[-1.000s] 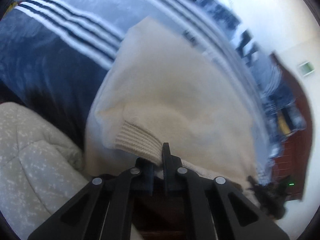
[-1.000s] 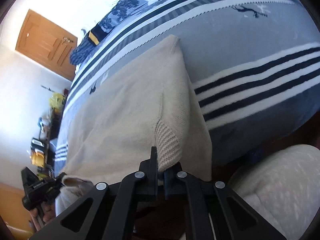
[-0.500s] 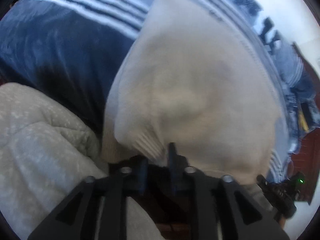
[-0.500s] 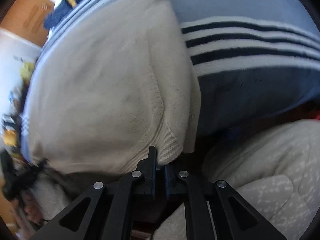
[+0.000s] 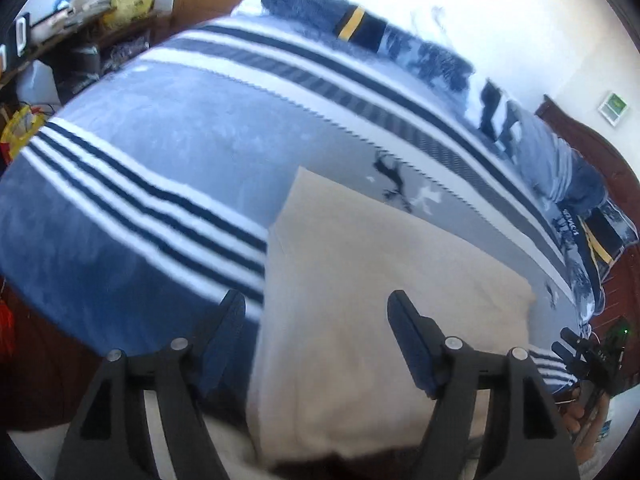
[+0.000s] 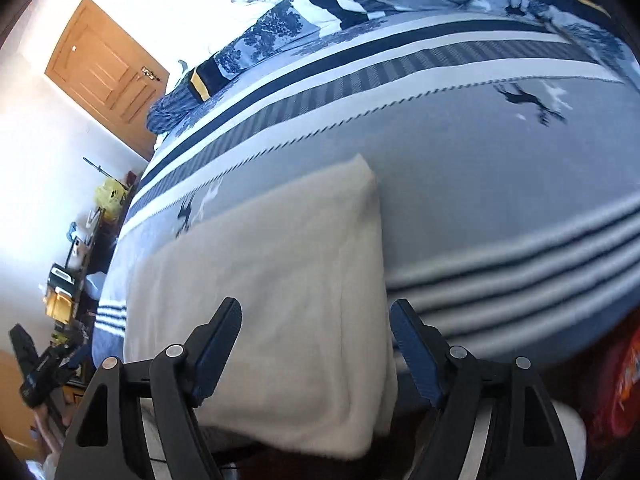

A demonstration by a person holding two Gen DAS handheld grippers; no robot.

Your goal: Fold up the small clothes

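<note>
A cream knitted garment (image 5: 372, 300) lies folded flat on the blue striped bedspread (image 5: 152, 152), its near edge hanging over the bed's front. My left gripper (image 5: 318, 312) hovers above the garment's left near corner, jaws opening, pads clear of the cloth. In the right wrist view the same garment (image 6: 272, 280) lies below my right gripper (image 6: 316, 320), which is over its right near corner with jaws opening and nothing pressed between them. Each gripper shows small at the other view's edge: the right gripper (image 5: 592, 360) and the left gripper (image 6: 36, 364).
Blue patterned pillows and bedding (image 5: 400, 40) pile along the bed's far side. A wooden door (image 6: 108, 76) and cluttered shelves (image 6: 68, 276) stand off the bed's left end. A dark wooden headboard (image 5: 592, 148) is at the right. A red item (image 6: 624, 384) lies low by the bed.
Both grippers let go of the garment's ribbed corners, opened wide, and lifted back from the bed. The garment dropped flat onto the bedspread.
</note>
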